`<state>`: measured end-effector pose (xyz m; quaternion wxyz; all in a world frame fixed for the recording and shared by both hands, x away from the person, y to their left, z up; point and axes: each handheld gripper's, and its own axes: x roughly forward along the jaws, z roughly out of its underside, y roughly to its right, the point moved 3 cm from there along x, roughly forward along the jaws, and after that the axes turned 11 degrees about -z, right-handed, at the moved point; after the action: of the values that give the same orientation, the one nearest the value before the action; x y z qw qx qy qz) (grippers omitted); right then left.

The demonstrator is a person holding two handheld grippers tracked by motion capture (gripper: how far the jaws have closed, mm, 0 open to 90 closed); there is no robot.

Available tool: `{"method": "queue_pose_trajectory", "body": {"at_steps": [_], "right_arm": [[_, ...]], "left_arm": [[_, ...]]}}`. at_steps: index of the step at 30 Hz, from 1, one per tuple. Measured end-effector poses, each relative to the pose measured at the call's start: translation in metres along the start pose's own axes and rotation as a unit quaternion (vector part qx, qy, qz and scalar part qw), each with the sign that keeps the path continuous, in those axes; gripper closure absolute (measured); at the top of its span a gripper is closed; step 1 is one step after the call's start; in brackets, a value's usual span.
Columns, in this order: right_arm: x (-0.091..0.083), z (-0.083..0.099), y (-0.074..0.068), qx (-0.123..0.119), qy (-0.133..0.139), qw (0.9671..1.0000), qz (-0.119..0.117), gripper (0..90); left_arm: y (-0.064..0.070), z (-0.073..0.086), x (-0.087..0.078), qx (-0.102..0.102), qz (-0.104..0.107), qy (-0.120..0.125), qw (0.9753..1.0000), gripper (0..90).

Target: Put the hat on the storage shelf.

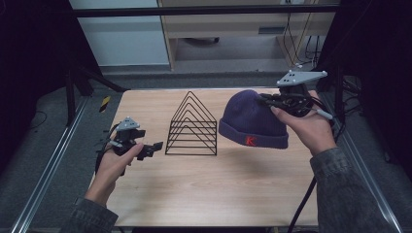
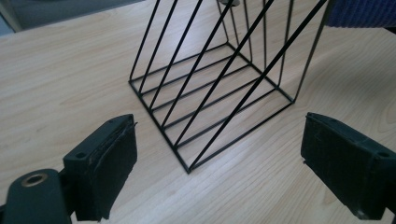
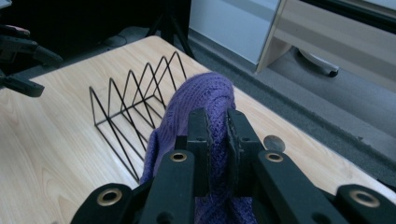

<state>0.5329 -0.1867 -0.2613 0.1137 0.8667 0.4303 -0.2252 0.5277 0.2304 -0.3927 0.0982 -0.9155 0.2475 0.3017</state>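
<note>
Item one: purple knit beanie, cuff folded up, a red letter K on the cuff. We find it to the right of the wire rack, lifted off the table, its crown pinched in the right gripper. In the right gripper view the two black jaws stand nearly together with a fold of purple knit squeezed between them; the rest of the beanie hangs below and ahead of the jaws.

Item two: wire rack, black, a row of triangular frames on a rectangular base, standing upright near the table's middle. We see bare wood on every side of it. Its near base corner points toward the left gripper in the left gripper view, with a strip of tabletop between corner and jaws.

Item three: left gripper, held low to the left of the rack and aimed at it. Its jaws are spread wide with nothing between them but table; one pad shows dark, worn facing.

Item four: table, pale wood. We note a broad free stretch between the rack and the near edge. The far edge runs just behind the rack and beanie; grey floor lies beyond it. The left edge lies close beside the left hand.
</note>
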Motion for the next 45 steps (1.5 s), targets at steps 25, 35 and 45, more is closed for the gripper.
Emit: {"method": "queue_pose_trajectory", "body": {"at_steps": [25, 35, 45], "right_arm": [[0.004, -0.086, -0.032, -0.041, 0.054, 0.9971, -0.034, 81.3], [0.026, -0.105, -0.043, -0.053, 0.061, 0.9954, -0.051, 81.2], [0.043, -0.111, -0.052, -0.056, 0.069, 0.9940, -0.064, 81.1]], "left_arm": [[0.022, -0.071, -0.029, 0.047, 0.033, 0.036, 0.9977, 8.3], [0.015, -0.079, -0.035, 0.035, 0.037, 0.060, 0.9969, 7.7], [0.017, -0.079, -0.038, 0.034, 0.047, 0.073, 0.9957, 6.1]]}}
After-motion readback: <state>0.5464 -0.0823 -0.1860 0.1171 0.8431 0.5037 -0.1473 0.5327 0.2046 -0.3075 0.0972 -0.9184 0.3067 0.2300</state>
